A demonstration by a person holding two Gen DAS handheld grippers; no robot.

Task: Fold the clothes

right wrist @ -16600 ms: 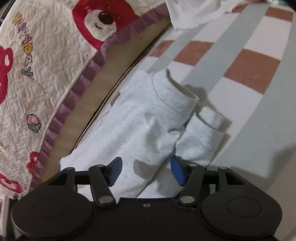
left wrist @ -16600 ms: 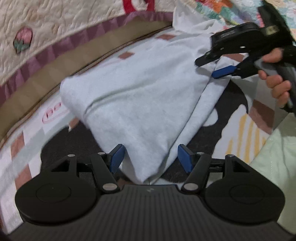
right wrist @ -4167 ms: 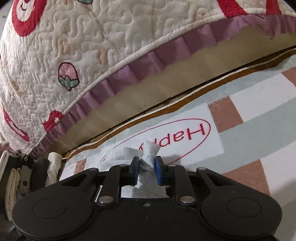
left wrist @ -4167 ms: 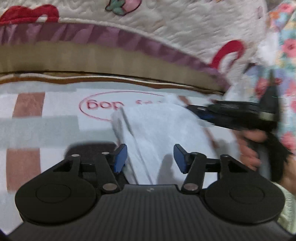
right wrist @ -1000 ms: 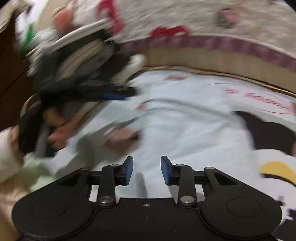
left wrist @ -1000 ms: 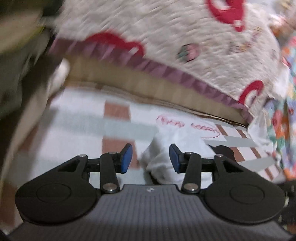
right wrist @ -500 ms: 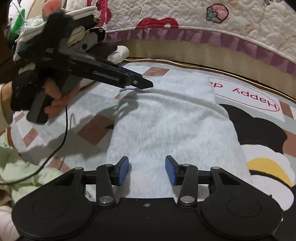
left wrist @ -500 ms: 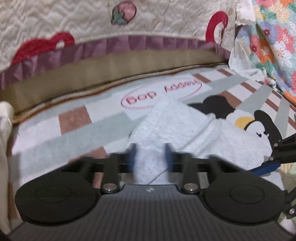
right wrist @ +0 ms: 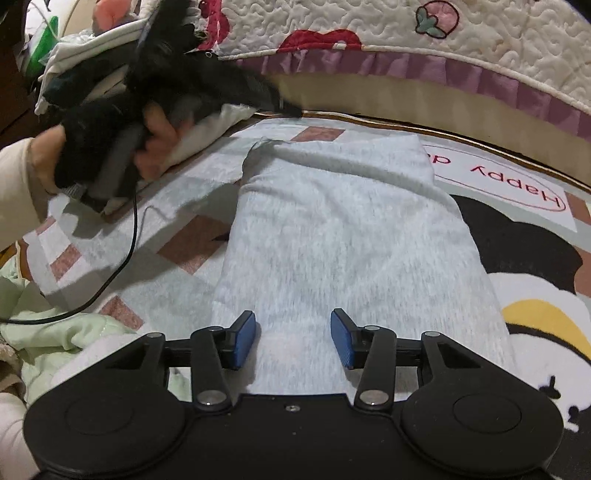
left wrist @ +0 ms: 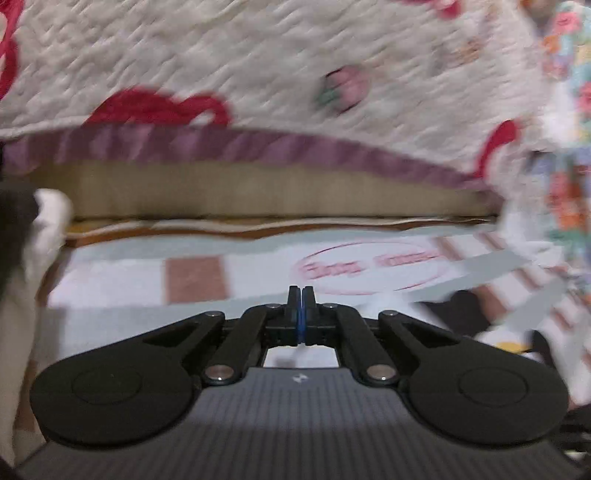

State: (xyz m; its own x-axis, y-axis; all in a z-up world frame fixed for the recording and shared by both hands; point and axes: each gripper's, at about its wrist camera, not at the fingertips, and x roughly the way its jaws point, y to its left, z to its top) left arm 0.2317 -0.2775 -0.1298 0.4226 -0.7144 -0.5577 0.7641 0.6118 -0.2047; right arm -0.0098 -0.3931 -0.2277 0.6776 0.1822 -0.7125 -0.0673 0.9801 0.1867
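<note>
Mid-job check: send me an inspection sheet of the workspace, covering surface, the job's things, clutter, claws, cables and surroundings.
Surface: patterned plush blanket with a red "Happy" oval.
Job's things: light grey folded garment, lying flat in a long rectangle.
Clutter: pale green cloth at the near left; pile of clothes at the far left.
Claws: left claw shut, nothing visibly between its pads; right claw open over the garment's near end.
Cables: thin black cable across the blanket.
Surroundings: cream quilted cover with purple trim behind.
</note>
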